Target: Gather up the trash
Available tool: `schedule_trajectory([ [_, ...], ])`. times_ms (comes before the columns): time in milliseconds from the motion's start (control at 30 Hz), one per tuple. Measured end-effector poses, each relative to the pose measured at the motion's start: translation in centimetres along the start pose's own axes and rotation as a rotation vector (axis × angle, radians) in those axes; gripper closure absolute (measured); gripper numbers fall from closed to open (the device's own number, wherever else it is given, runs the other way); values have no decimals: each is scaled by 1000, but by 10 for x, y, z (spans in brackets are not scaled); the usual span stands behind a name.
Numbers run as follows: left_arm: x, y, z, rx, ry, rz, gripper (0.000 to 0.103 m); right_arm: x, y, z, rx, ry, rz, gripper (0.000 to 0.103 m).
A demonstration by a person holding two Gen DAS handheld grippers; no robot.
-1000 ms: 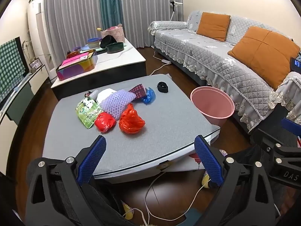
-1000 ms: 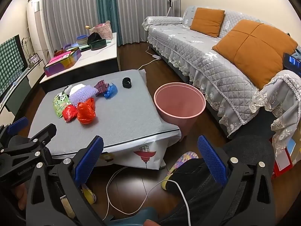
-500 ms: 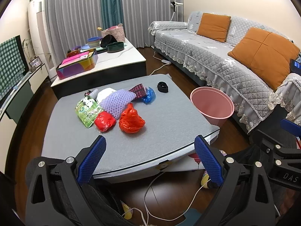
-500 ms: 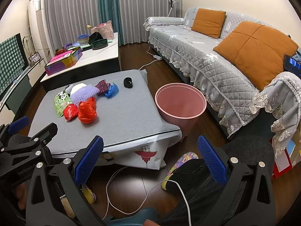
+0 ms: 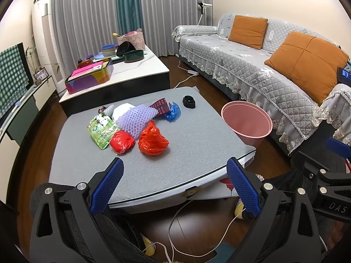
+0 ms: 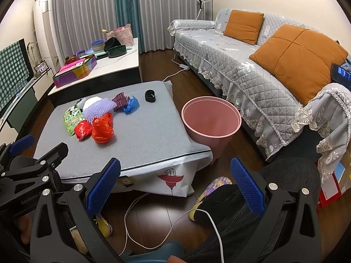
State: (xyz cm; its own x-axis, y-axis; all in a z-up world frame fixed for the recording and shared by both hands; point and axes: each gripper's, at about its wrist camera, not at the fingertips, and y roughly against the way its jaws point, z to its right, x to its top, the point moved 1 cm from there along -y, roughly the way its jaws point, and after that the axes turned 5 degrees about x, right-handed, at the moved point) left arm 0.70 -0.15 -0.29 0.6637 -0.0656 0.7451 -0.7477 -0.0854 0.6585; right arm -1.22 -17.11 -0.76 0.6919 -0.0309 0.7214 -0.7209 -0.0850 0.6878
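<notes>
Trash lies in a cluster on the grey table [image 5: 197, 153] [image 6: 142, 135]: two red plastic bags [image 5: 153, 141] [image 6: 102, 130], a green snack packet [image 5: 102, 130] [image 6: 72, 118], purple foam netting [image 5: 137, 119] [image 6: 98, 108], a blue bag [image 5: 173, 112] [image 6: 131, 105], a checked cloth scrap [image 5: 161, 106] and a black loop [image 5: 189, 101] [image 6: 150, 96]. A pink bin [image 5: 246, 125] [image 6: 211, 122] stands on the floor right of the table. My left gripper [image 5: 174, 186] hangs open before the table's near edge. My right gripper [image 6: 175, 186] is open too, nothing between its fingers.
A grey sofa [image 5: 263, 65] with orange cushions runs along the right. A white low table [image 5: 122, 72] with a colourful box and bowls stands behind. White cable [image 6: 153, 230] trails on the wooden floor by a person's legs [image 6: 241, 208]. A cabinet lines the left wall.
Both views have shifted very slightly; the table and bin sit a touch nearer. Neither gripper's jaws have changed and no trash has moved.
</notes>
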Motion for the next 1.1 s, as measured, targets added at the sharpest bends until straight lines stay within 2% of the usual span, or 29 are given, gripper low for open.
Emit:
schedule_trajectory([
  [1100,-2,-4,2,-2,-13,-5,11,0,-5,-1,1,9,-3,5],
])
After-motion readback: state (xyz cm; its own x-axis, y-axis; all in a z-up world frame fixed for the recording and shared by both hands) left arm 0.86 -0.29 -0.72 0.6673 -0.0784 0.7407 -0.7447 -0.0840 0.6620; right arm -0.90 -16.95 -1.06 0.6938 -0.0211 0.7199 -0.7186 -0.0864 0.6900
